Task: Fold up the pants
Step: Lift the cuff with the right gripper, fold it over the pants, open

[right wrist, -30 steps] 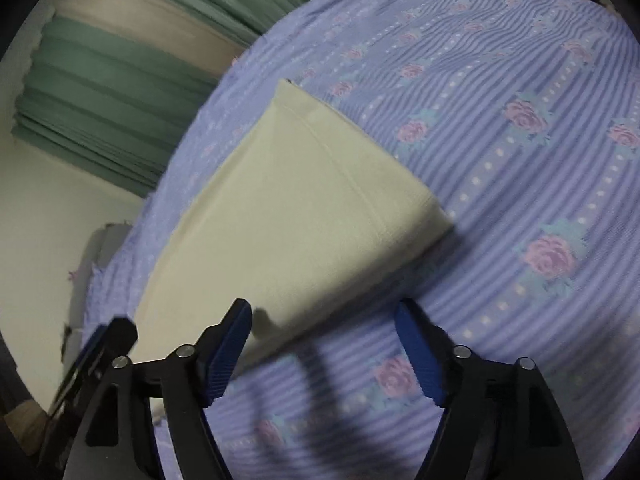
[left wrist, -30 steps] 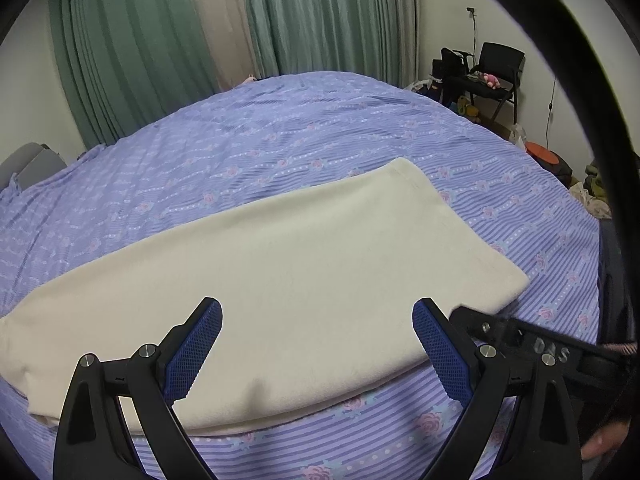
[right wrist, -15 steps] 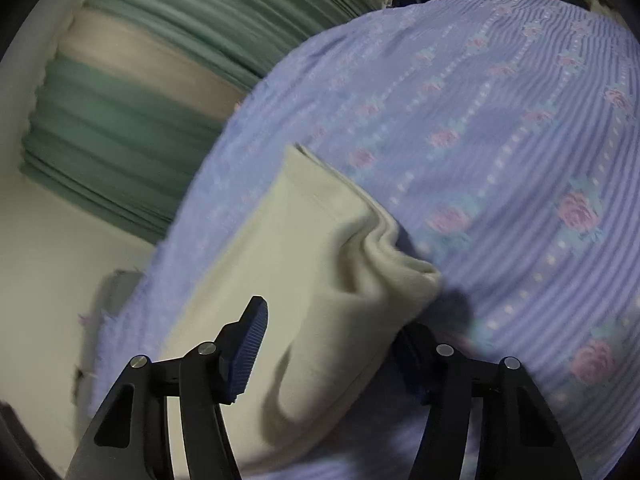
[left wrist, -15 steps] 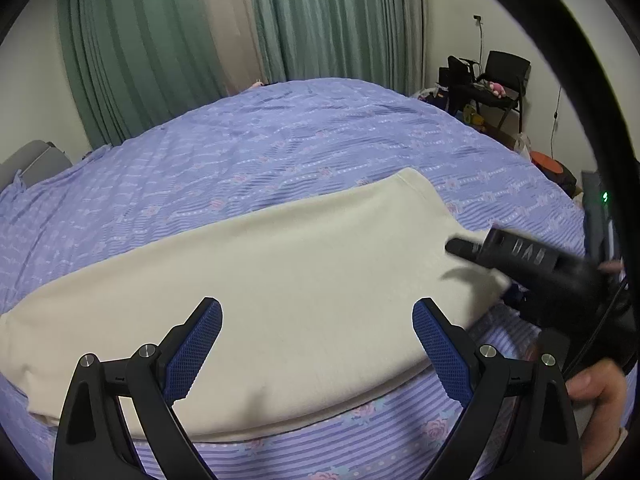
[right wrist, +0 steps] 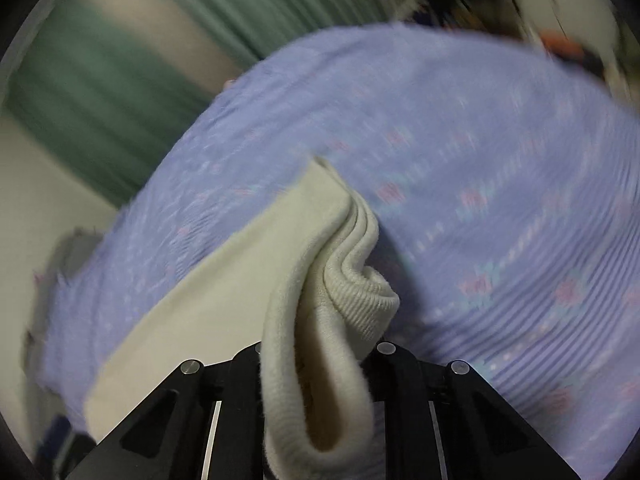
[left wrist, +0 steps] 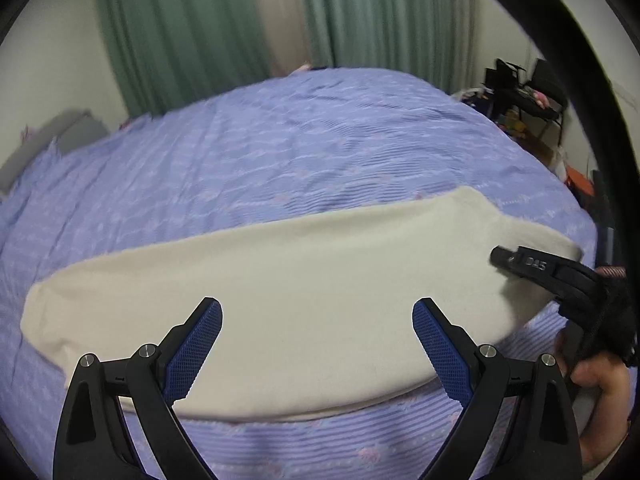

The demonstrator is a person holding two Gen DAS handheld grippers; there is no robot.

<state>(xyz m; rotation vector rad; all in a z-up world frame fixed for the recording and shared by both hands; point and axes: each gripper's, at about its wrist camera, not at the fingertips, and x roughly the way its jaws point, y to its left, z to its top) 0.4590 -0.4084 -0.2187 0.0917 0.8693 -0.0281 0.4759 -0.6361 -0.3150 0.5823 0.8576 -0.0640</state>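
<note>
Pants (left wrist: 304, 280) lay flat along the bed (left wrist: 280, 160). Right gripper (right wrist: 320, 344) jaws were closing, clamped on the bunched end; left gripper (left wrist: 316, 344) jaws stood apart, empty. Lift that end high, carry it over evenly.

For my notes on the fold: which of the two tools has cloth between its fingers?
The right tool, closing on the cream knitted pants; the left tool gapes empty.

One cream pants (left wrist: 304, 280); one bed (left wrist: 280, 160); two grippers: left gripper (left wrist: 317, 340), right gripper (right wrist: 320, 360).
</note>
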